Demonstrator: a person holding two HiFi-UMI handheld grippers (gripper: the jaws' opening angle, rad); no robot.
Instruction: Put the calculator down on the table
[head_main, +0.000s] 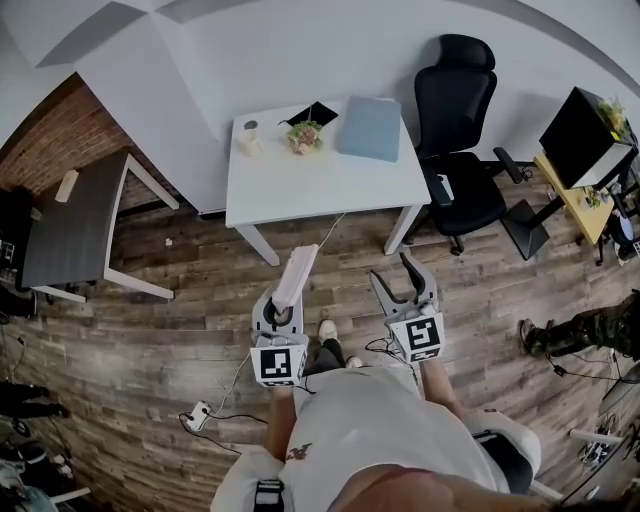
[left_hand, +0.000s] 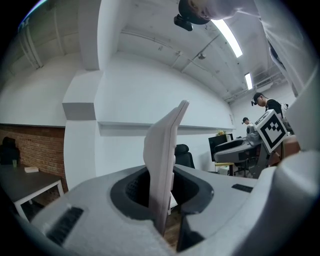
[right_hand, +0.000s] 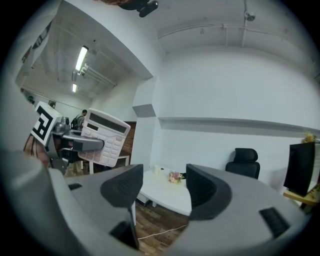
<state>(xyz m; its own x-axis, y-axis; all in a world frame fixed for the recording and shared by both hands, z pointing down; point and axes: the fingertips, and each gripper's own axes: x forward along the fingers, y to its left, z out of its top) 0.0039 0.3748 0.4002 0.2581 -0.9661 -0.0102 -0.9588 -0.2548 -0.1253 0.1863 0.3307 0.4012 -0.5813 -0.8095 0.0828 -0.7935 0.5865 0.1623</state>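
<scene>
Currently left gripper clamps the calculator edgewise, right gripper gapes empty; with the table at twelve o'clock, that thin grip could slip.

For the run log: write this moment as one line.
left tongs: shut on calculator | right tongs: open, empty | calculator: not yet on white table
</scene>
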